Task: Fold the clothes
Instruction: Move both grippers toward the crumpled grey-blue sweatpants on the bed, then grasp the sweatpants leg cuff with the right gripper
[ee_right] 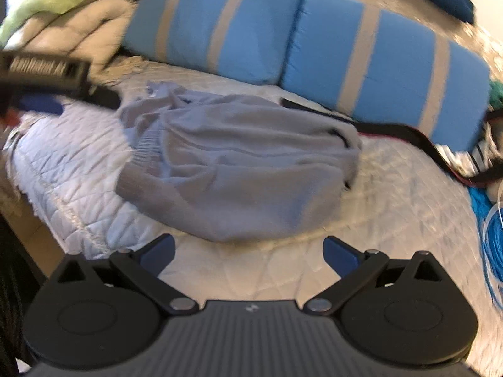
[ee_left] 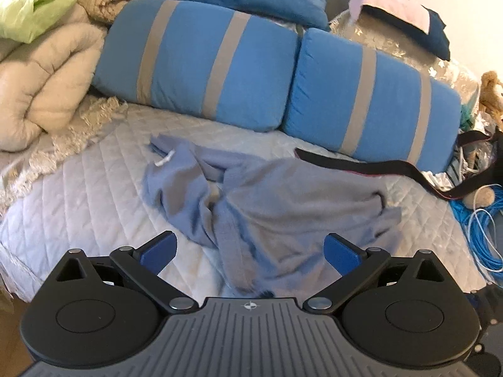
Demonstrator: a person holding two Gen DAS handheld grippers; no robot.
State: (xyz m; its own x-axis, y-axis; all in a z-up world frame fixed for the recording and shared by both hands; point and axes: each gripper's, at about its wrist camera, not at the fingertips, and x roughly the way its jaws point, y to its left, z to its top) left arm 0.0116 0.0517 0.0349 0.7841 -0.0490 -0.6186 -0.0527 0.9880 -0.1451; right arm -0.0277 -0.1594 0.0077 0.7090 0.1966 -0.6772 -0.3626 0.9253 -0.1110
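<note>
Both tools, left tool [ee_left: 250,253] and right tool [ee_right: 248,254], gape wide, holding nothing; I'm poised over the crumpled grey garment [ee_left: 276,194] at twelve o'clock on the bed [ee_left: 94,188], ready for corners.

The garment [ee_left: 267,194] lies crumpled mid-bed [ee_left: 78,194]. Two cushions [ee_left: 201,62] stand behind it at twelve o'clock, blankets [ee_left: 41,88] at ten, a strap [ee_left: 361,165] at two, cables [ee_left: 484,226] at three.
</note>
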